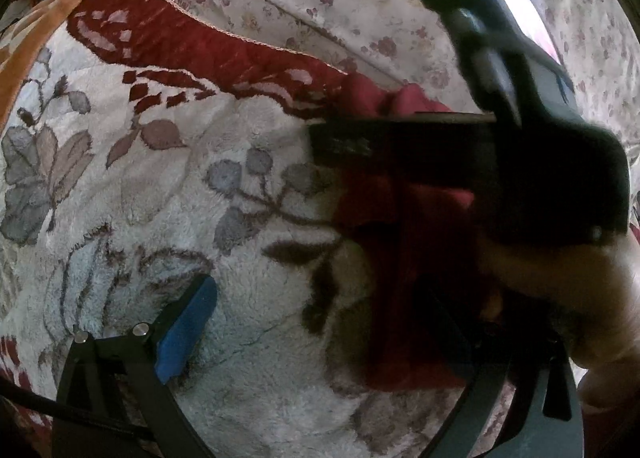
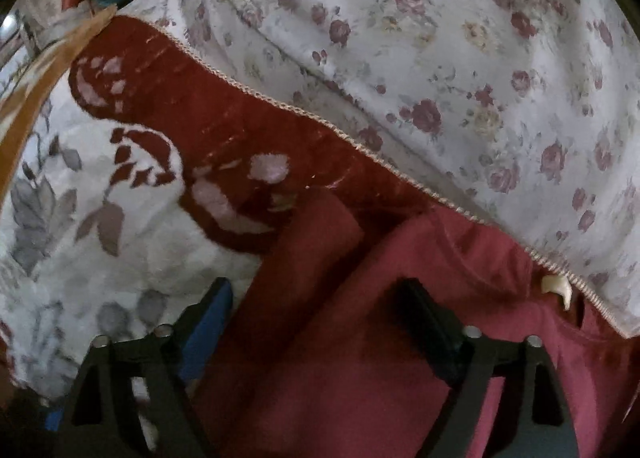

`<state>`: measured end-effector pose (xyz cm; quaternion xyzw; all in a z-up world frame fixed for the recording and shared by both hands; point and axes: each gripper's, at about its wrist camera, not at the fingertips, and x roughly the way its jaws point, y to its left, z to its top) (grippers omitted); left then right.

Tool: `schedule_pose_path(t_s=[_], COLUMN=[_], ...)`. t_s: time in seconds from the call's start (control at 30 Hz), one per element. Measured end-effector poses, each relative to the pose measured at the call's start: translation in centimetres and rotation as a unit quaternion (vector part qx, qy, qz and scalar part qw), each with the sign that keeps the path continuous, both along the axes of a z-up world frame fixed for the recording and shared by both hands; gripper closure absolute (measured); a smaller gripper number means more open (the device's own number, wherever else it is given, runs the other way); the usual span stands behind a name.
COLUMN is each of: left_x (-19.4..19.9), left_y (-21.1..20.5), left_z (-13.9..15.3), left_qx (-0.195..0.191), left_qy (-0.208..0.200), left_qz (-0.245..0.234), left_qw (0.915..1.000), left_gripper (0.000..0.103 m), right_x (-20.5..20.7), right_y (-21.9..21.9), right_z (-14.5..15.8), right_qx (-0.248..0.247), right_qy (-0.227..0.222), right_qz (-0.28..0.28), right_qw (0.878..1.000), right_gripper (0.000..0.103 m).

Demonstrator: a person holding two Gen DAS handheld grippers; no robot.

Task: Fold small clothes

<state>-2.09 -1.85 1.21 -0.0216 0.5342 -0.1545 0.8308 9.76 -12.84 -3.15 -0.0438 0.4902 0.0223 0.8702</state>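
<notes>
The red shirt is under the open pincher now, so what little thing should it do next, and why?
Probably lower the right gripper a bit and close on the edge of the red shirt. Its jaws stand open over the cloth with nothing pinched, and the shirt lies rumpled on the fluffy blanket, so it likely needs a fresh hold before the next fold.

left gripper (image 1: pixel 316 322): black frame, blue pad, silver screws
right gripper (image 2: pixel 316 314): black fingers, blue pad, silver screws, green light on its housing
hand (image 1: pixel 560 290): bare, unsleeved
</notes>
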Motion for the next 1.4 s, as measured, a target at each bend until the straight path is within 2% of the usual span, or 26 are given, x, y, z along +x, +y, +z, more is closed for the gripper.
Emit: schedule_pose_path(t_s=[0.03,0.07,0.1,0.2,0.37,0.57,0.63,0.67,0.73,0.8,0.83,0.9,1.0,1.07,1.27,1.33,1.4], left_x=[0.1,0.2,0.5,0.8,0.7,0.9,1.1,1.3,1.3,1.0,0.9,0.5,0.5,0.5,0.3,0.2,0.2], left_y=[0.0,0.1,0.3,0.7,-0.8,-3.1,-3.5,-3.6,-3.5,-3.5,-3.7,-3.9,-4.0,-4.0,-4.2,-4.1,-3.9], left_z=[0.0,0.1,0.1,0.3,0.6,0.7,0.2,0.1,0.3,0.6,0.6,0.8,0.8,0.8,1.0,0.9,0.9], left_qx=[-0.001,-0.005,-0.011,-0.026,-0.019,-0.051,-0.057,-0.058,-0.063,-0.068,-0.067,-0.066,-0.074,-0.086,-0.079,-0.078,-0.081], left_qy=[0.002,0.004,0.006,0.005,-0.027,-0.046,-0.038,-0.037,-0.038,-0.036,-0.037,-0.04,-0.036,-0.029,-0.037,-0.037,-0.035], left_qz=[0.0,0.003,0.006,0.014,0.001,-0.024,-0.029,-0.029,-0.033,-0.042,-0.046,-0.054,-0.061,-0.066,-0.069,-0.067,-0.063], left_qw=[1.0,1.0,0.9999,0.9996,0.9995,0.9973,0.9972,0.9972,0.9968,0.9962,0.996,0.9955,0.9947,0.9937,0.9938,0.994,0.9941], left_gripper=[0.003,0.003,0.003,0.003,0.003,0.004,0.008,0.016,0.022,0.036,0.038,0.049,0.062,0.068,0.071,0.072,0.073], right_x=[-0.2,-0.4,-0.5,-1.5,-3.4,-4.8,-4.9,-5.0,-5.1,-5.2,-5.2,-5.3,-5.3,-5.2,-5.1,-5.1,-5.2], right_y=[-0.2,-0.6,-1.2,-3.5,-7.1,-9.5,-9.9,-9.9,-10.1,-10.3,-10.3,-10.3,-10.1,-10.0,-9.8,-10.1,-10.4], right_z=[0.1,0.3,0.6,1.8,2.9,3.6,3.9,4.0,4.0,4.1,4.1,4.1,4.0,4.0,4.2,4.5,4.9], right_qx=[-0.008,-0.004,0.008,0.061,0.149,0.22,0.225,0.226,0.23,0.23,0.231,0.23,0.226,0.225,0.223,0.236,0.233], right_qy=[-0.004,-0.006,-0.007,-0.006,-0.012,-0.016,-0.017,-0.018,-0.017,-0.017,-0.016,-0.014,-0.009,-0.006,0.011,0.018,0.018], right_qz=[0.003,0.006,0.007,0.0,-0.02,-0.035,-0.035,-0.035,-0.036,-0.036,-0.036,-0.035,-0.034,-0.034,-0.031,-0.038,-0.053], right_qw=[1.0,1.0,1.0,0.998,0.989,0.975,0.974,0.973,0.972,0.972,0.972,0.972,0.973,0.974,0.974,0.971,0.971], right_gripper=[0.032,0.042,0.054,0.077,0.081,0.082,0.082,0.082,0.082,0.082,0.082,0.082,0.082,0.082,0.078,0.064,0.029])
